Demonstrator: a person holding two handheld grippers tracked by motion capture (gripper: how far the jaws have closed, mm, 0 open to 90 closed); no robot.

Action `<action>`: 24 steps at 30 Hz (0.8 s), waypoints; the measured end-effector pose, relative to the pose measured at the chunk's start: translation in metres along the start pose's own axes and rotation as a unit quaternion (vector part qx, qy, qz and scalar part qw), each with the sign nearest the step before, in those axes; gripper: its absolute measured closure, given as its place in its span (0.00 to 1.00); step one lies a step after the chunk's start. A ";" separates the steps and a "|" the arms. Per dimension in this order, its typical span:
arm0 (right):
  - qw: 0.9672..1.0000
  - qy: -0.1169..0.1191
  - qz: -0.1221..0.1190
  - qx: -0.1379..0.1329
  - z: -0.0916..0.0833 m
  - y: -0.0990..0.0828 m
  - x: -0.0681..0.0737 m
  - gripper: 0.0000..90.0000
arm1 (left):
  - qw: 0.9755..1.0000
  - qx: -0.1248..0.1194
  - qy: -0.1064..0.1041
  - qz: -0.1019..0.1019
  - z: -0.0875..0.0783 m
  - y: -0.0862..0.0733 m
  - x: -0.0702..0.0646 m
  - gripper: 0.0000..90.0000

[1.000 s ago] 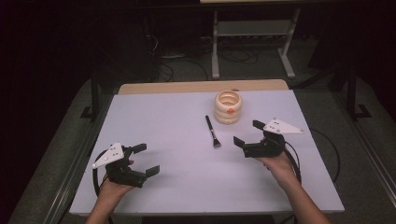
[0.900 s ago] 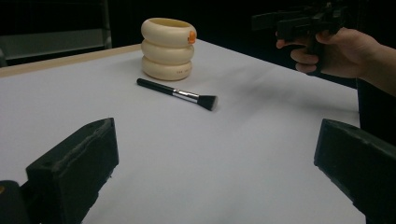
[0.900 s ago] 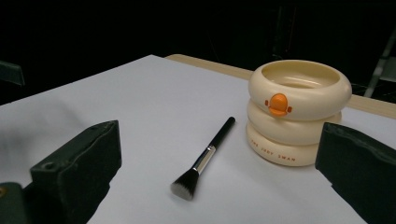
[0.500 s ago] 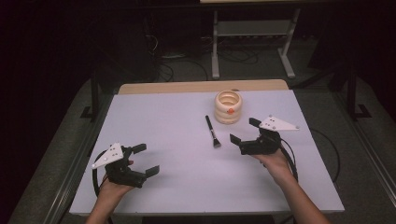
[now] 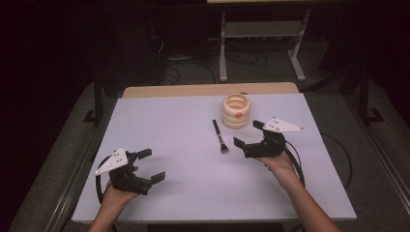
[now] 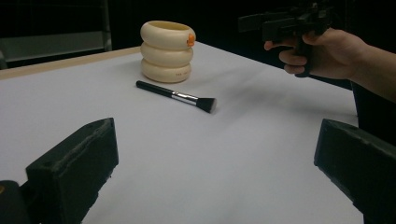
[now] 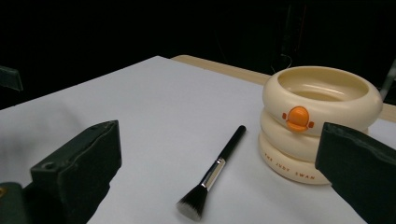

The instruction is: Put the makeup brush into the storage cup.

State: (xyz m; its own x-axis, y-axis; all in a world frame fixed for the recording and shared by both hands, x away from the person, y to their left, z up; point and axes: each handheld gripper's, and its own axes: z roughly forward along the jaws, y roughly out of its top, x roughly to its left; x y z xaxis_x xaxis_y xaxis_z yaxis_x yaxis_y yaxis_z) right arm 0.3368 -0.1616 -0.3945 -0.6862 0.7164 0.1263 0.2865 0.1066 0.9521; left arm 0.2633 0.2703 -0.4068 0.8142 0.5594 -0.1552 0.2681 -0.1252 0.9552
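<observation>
The makeup brush [image 5: 220, 136] lay flat on the white surface [image 5: 183, 130], just beside the cream ringed holder [image 5: 237, 110] and on its left side in the high view, not touching it. Its black handle pointed toward the far edge and its bristle head pointed toward the person. The holder stood upright, made like three stacked rings, with a small orange mark [image 7: 297, 118] on its upper ring.

The right claw [image 5: 246, 135] was near the brush, on the person's side of the holder, with its jaws wide apart and holding nothing. In the right gripper view the brush [image 7: 215, 175] and the holder [image 7: 317, 121] appeared between the two black jaws.

The left claw [image 5: 149, 166] was well apart from the holder, close to the near left corner of the surface, also with jaws wide and empty. In the left gripper view the brush [image 6: 177, 96] lay in front of the holder [image 6: 167, 51].
</observation>
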 end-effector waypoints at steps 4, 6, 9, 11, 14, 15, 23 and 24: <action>1.000 0.003 0.000 0.002 0.003 0.001 0.000 0.00 | 1.000 0.000 -0.001 0.000 0.000 0.000 0.000 0.00; 1.000 0.005 -0.002 0.003 0.005 0.002 0.000 0.00 | 1.000 0.000 -0.001 -0.001 0.000 0.000 0.000 0.00; 1.000 0.007 0.001 0.006 0.008 0.002 0.001 0.00 | 1.000 -0.002 -0.002 -0.002 0.000 0.000 0.000 0.00; 1.000 0.007 0.001 0.006 0.010 0.002 0.001 0.00 | 1.000 -0.001 -0.001 -0.003 0.000 0.000 0.000 0.00; 1.000 0.008 0.001 0.007 0.012 0.003 0.000 0.00 | 1.000 0.000 -0.001 -0.002 0.000 0.000 0.000 0.00; 1.000 0.009 0.000 0.006 0.013 0.003 0.000 0.00 | 1.000 0.000 -0.001 -0.001 0.000 0.000 0.000 0.00; 1.000 0.008 0.000 0.004 0.020 0.007 0.000 0.00 | 1.000 0.000 -0.002 -0.001 -0.001 0.000 0.000 0.00; 1.000 0.009 -0.001 0.005 0.021 0.008 0.001 0.00 | 1.000 -0.001 -0.002 -0.001 0.000 0.000 0.000 0.00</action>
State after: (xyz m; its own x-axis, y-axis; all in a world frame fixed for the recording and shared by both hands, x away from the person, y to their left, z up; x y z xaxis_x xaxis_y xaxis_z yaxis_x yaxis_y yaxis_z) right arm 0.3530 -0.1455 -0.3929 -0.6992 0.7032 0.1288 0.2905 0.1149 0.9499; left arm 0.2630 0.2706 -0.4067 0.8154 0.5568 -0.1587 0.2696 -0.1227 0.9551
